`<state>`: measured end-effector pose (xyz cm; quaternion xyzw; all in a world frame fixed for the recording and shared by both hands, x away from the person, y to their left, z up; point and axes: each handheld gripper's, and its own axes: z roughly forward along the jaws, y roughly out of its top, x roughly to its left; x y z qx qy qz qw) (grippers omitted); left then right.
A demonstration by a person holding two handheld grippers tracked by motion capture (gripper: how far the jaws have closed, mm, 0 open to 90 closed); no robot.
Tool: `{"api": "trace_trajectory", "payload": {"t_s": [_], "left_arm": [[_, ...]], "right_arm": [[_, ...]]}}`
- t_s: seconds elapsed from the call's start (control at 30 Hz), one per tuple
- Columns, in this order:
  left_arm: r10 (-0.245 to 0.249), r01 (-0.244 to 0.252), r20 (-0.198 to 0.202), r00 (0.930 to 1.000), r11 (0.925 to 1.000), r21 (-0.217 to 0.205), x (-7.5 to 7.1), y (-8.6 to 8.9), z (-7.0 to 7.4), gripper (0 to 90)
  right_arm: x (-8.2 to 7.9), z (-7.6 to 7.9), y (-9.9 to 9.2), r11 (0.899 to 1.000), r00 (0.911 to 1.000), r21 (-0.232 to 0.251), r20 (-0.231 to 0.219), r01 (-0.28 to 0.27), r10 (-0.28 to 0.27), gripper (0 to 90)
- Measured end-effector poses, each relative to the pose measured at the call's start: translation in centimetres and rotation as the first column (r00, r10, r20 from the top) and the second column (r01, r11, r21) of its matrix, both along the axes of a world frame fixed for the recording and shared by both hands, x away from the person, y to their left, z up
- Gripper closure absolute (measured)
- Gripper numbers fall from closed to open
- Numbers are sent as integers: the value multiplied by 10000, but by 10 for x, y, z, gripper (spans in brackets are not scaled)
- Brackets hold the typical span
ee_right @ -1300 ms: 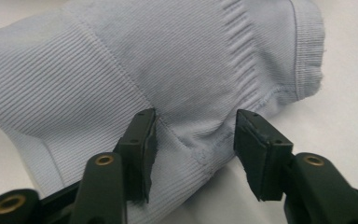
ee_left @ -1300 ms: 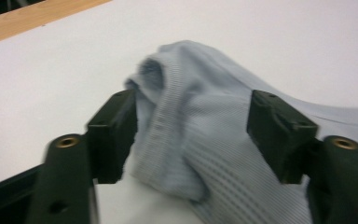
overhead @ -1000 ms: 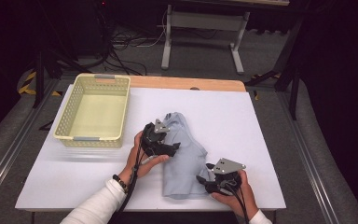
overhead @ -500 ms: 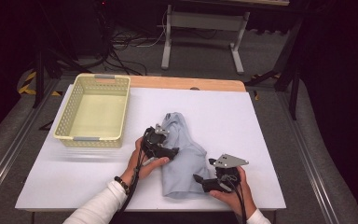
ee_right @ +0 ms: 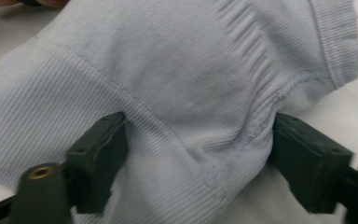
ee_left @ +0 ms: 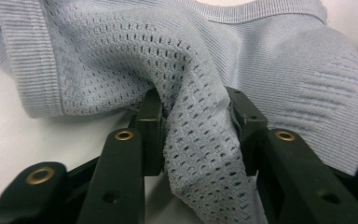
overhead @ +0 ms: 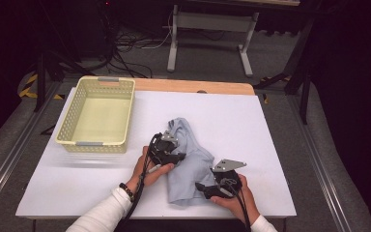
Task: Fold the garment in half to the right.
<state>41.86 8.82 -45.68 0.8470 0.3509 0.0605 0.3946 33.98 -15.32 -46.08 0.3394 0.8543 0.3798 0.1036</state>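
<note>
Tongs first: left gripper (overhead: pixel 170 155) has just been closing and in the left gripper view (ee_left: pixel 193 126) its jaws pinch a bunched fold of the shirt's open-mesh panel, pads pressing on both sides. Right gripper (overhead: pixel 208 189) has also just been closing a bit; in the right gripper view (ee_right: pixel 196 140) the jaws bracket a wide hump of cloth at a seam, both touching it, so I read that as a loose grip on a thick bunch, not a firm one.

White table (overhead: pixel 270 145) carries everything. Yellow basket (overhead: pixel 77 143) sits at its far-left corner, nothing in it. Pale blue shirt (overhead: pixel 189 159) lies crumpled near the middle of the near edge, well apart from the basket.

Handling, my judgement: light, limp knit, no stiffness, so it'll sag and drape off whatever two points I hold. Not fragile, but the mesh could snag on the jaw edges. Ribbed hems and seams are thicker and less stretchy, so those are the better places to hold. Right side wants a smaller bite near the stitched seam, otherwise the bunch may slide out on lift.
</note>
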Motion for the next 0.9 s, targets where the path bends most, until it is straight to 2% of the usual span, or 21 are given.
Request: {"api": "trace_trajectory", "payload": {"t_s": [0.07,0.13,0.2,0.37,0.5,0.67,0.9], "left_arm": [[-21,20,113,9999,10000,79,-1,-1,0,664],[-85,84,178,9998,9999,99,-2,-1,0,678],[-124,121,258,9996,9998,125,-2,-2,0,681],[-285,267,570,9980,9991,319,-4,-2,1,688],[-289,275,580,9979,9993,260,-5,-3,1,693],[-361,338,680,9970,9988,343,-5,-3,2,695],[-422,389,840,9956,9984,414,-6,-4,1,696]], "right_arm": [[0,0,-1,9999,10000,111,-12,-74,74,329],[0,1,-1,9989,9993,304,-73,-370,373,444],[-1,1,0,9977,9984,400,-72,-552,555,522],[-1,0,-1,9941,9962,706,-187,-830,845,639],[0,0,-2,9926,9952,730,-40,-969,975,681],[-3,0,0,9928,9937,537,376,-1073,1054,694],[-4,0,0,9930,9932,495,505,-1075,1050,695]]}}
